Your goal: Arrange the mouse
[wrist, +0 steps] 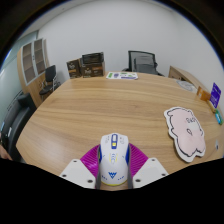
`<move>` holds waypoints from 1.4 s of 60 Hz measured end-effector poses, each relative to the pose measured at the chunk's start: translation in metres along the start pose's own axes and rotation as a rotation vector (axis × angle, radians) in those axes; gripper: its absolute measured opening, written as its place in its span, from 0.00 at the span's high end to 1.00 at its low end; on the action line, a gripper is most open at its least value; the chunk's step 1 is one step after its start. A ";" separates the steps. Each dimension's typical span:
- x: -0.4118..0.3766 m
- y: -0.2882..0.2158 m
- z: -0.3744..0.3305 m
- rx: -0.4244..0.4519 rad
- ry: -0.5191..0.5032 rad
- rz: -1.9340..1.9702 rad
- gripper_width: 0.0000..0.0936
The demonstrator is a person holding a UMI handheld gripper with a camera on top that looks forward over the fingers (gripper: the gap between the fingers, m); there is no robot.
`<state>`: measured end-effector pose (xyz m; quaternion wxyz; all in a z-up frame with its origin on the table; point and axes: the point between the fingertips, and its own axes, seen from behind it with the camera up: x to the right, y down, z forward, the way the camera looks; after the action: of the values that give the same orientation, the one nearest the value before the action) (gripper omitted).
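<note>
A white mouse with blue and yellow markings sits between my gripper's two fingers, its nose pointing away from me. Both magenta pads press against its sides, so the gripper is shut on it. The mouse is low over the near edge of a large wooden table; I cannot tell whether it touches the wood. A white mouse mat with a pink cartoon print lies on the table ahead and to the right of the fingers.
Papers lie at the table's far end. A purple box and a small teal item stand beyond the mat on the right. Black office chairs and shelves line the far side.
</note>
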<state>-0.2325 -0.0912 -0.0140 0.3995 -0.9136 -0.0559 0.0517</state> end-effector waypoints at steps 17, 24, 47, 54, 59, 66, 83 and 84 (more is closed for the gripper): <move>0.133 -0.107 -0.020 0.134 0.124 0.094 0.62; 0.210 -0.111 0.000 0.111 0.166 0.100 0.62; 0.268 -0.071 0.047 0.038 0.121 0.110 0.58; 0.266 -0.068 0.049 0.013 0.112 0.117 0.42; 0.251 -0.066 0.036 -0.020 0.076 0.153 0.13; 0.239 -0.068 0.002 0.015 0.107 0.156 0.11; 0.160 -0.036 -0.133 0.095 0.150 0.187 0.11; 0.154 -0.032 -0.141 0.095 0.148 0.199 0.11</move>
<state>-0.0625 -0.1500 0.0970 0.4381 -0.8960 0.0671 0.0260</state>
